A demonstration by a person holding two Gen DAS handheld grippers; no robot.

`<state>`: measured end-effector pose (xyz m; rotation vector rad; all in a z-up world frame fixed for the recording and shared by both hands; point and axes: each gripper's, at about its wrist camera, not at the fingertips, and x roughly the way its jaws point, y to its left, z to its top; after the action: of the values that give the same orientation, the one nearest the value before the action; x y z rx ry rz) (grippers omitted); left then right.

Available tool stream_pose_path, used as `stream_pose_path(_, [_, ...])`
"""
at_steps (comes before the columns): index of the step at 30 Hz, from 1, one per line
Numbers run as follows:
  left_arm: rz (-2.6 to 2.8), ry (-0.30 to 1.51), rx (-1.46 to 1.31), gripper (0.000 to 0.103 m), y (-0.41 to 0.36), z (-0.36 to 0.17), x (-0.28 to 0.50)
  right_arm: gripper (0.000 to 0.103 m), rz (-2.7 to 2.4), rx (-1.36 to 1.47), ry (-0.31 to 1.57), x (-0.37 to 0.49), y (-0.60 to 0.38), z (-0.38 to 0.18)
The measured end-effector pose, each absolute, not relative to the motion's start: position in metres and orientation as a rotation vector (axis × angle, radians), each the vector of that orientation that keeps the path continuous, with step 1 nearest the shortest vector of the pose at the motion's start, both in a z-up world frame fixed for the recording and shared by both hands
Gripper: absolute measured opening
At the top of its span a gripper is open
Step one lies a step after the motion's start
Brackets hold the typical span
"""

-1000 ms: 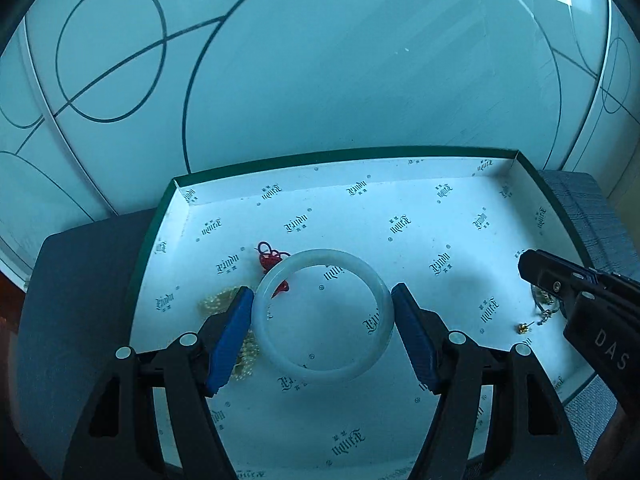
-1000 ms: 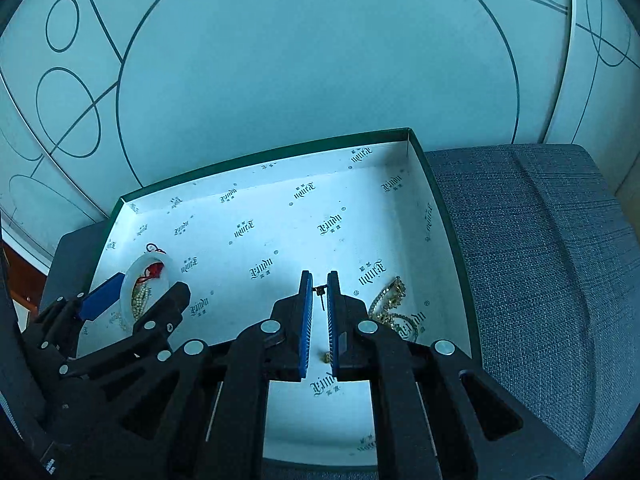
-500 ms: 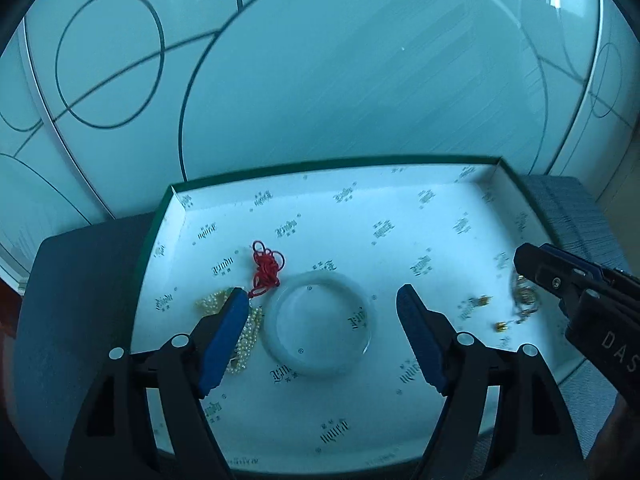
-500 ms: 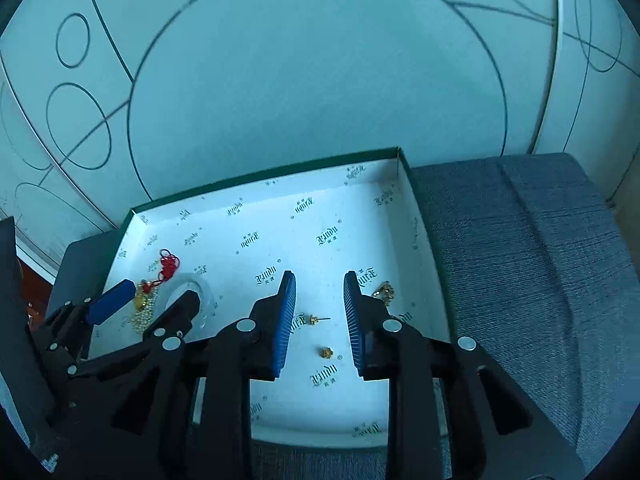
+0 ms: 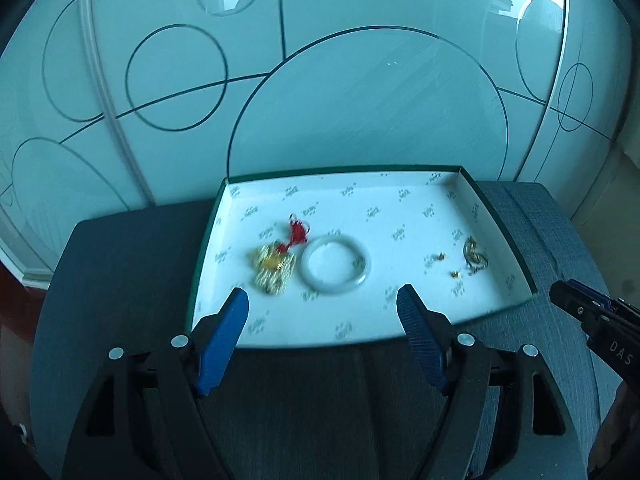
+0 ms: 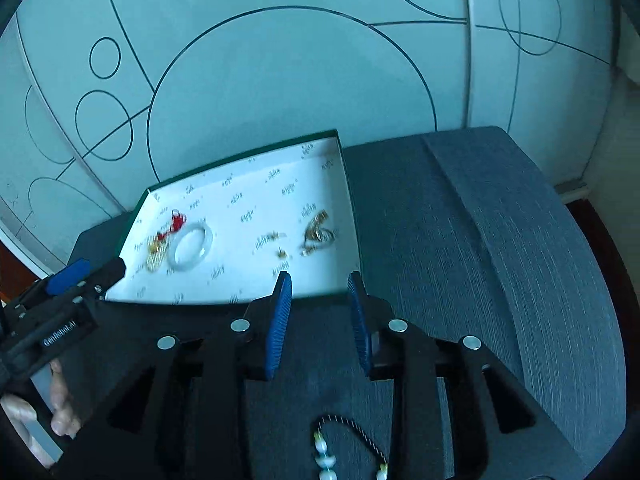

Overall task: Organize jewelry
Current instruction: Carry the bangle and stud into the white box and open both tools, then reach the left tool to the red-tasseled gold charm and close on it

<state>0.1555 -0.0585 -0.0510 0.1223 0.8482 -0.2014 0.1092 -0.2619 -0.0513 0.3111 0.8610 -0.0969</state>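
Observation:
A green-edged box (image 5: 208, 236) with a white printed lining sits on a grey upholstered seat. Inside lie a pale jade bangle (image 5: 335, 265), a gold and pearl piece with a red knot (image 5: 276, 266), two small gold earrings (image 5: 441, 257) and a gold chain (image 5: 474, 254). My left gripper (image 5: 322, 300) is open and empty, held back over the box's near edge. My right gripper (image 6: 318, 284) is open and empty, just short of the box's (image 6: 354, 216) near right corner. The bangle (image 6: 190, 246) and chain (image 6: 318, 232) show in the right wrist view too.
A dark cord bracelet with white beads (image 6: 348, 448) lies on the grey seat (image 6: 500, 264) below my right gripper. A pale wall panel with dark circle lines (image 5: 360, 112) stands right behind the box. The seat's left edge (image 5: 52, 280) drops to a wooden floor.
Both grippers have pulled back and up from the box. The left let go of the bangle, which lies in the box. The right opened and left an earring on the lining.

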Motion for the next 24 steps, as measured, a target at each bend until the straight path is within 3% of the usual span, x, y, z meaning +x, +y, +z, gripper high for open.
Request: stream_pose_path(24, [-0.149,0.958,0.079,0.076,-0.002,-0.09,0.026,0.029,-0.123,0.344,0.938,-0.011,-0.258,-0.085])
